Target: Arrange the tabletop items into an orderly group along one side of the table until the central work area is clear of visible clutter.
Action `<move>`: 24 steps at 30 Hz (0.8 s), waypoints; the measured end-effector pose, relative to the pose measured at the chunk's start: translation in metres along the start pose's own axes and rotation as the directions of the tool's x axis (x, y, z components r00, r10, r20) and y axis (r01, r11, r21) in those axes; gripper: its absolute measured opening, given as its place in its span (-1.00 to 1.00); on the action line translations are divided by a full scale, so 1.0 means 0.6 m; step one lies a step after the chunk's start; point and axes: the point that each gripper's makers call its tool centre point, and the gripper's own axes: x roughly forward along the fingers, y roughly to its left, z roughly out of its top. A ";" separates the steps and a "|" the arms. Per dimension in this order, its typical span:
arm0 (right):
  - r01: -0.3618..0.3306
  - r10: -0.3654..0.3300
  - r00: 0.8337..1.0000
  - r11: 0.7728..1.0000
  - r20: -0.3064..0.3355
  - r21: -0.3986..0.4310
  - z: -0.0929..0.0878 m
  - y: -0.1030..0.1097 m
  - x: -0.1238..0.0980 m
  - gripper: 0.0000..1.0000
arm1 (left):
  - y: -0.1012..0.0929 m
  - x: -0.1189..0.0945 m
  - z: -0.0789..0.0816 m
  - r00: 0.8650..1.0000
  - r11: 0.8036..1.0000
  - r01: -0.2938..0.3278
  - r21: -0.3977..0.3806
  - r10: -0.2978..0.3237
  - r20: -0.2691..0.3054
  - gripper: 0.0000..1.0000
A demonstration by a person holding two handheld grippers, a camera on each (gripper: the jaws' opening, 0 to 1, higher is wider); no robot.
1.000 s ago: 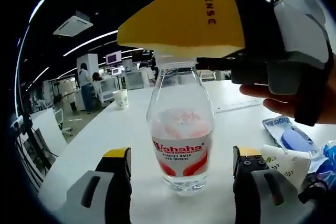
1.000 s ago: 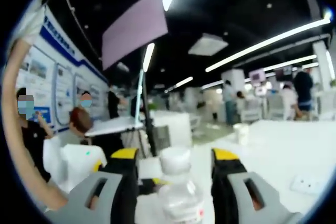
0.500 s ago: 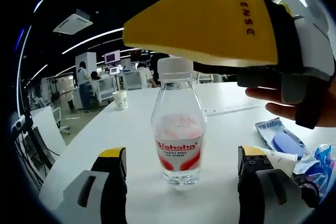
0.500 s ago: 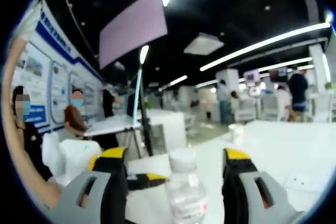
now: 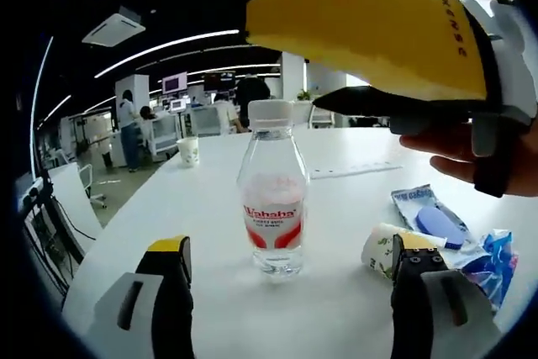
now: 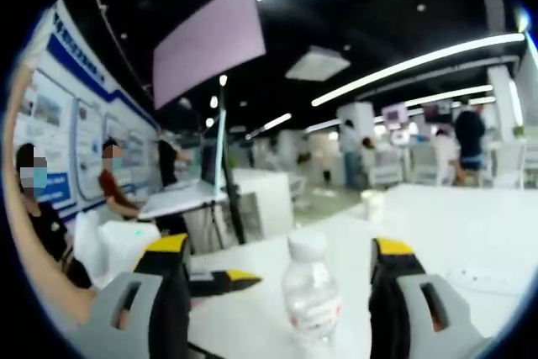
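Both tongs (image 5: 290,279) (image 6: 282,279) wide apart, empty, water bottle (image 5: 271,199) standing free between

People (image 6: 111,182) are sitting at nine o'clock beside a wall of posters (image 6: 63,119). A purple panel (image 6: 206,44) is hanging at eleven. More people (image 5: 128,132) are standing at ten o'clock, under ceiling lights (image 5: 160,46).

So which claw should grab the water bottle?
Probably the left claw: it is open, with the water bottle standing upright and centred ahead of it. The right claw, also open, sits higher.
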 end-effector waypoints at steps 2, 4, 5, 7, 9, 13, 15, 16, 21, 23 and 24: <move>0.008 -0.008 1.000 1.000 0.000 0.003 0.004 0.001 -0.008 0.76 | -0.003 -0.007 0.002 1.000 1.000 0.009 0.000 -0.009 -0.001 1.00; 0.017 -0.017 1.000 1.000 0.001 0.007 0.008 -0.004 -0.016 0.78 | -0.005 -0.014 0.005 1.000 1.000 0.015 -0.001 -0.015 -0.002 1.00; 0.022 -0.022 1.000 1.000 0.003 0.006 0.011 -0.005 -0.022 0.78 | -0.006 -0.019 0.006 1.000 1.000 0.018 -0.003 -0.018 -0.003 1.00; 0.029 -0.029 1.000 1.000 0.008 0.007 0.018 -0.004 -0.031 0.78 | -0.007 -0.028 0.009 1.000 1.000 0.020 0.003 -0.020 -0.008 1.00; 0.043 -0.043 0.999 0.999 0.018 0.007 0.028 -0.004 -0.044 0.78 | -0.008 -0.037 0.013 1.000 1.000 0.024 0.013 -0.023 -0.006 1.00; 0.070 -0.070 0.997 0.998 0.033 0.010 0.045 -0.005 -0.062 0.77 | -0.012 -0.049 0.016 0.999 0.999 0.033 0.028 -0.033 -0.020 1.00; 0.075 -0.075 0.997 0.997 0.035 0.005 0.053 0.000 -0.071 0.77 | -0.013 -0.057 0.021 0.999 0.999 0.037 0.029 -0.037 -0.020 1.00; 0.078 -0.078 0.996 0.997 0.034 0.001 0.056 0.002 -0.076 0.77 | -0.013 -0.061 0.023 0.999 0.999 0.038 0.028 -0.037 -0.018 1.00; 0.104 -0.103 0.994 0.995 0.033 -0.013 0.071 0.005 -0.108 0.76 | -0.013 -0.079 0.027 0.999 0.999 0.040 0.034 -0.039 -0.025 1.00; 0.118 -0.118 0.992 0.993 0.037 -0.013 0.076 0.006 -0.123 0.76 | -0.015 -0.086 0.031 0.999 0.998 0.044 0.035 -0.043 -0.024 1.00; 0.124 -0.123 0.992 0.992 0.037 -0.012 0.078 0.007 -0.129 0.76 | -0.016 -0.089 0.032 0.999 0.998 0.046 0.038 -0.045 -0.025 1.00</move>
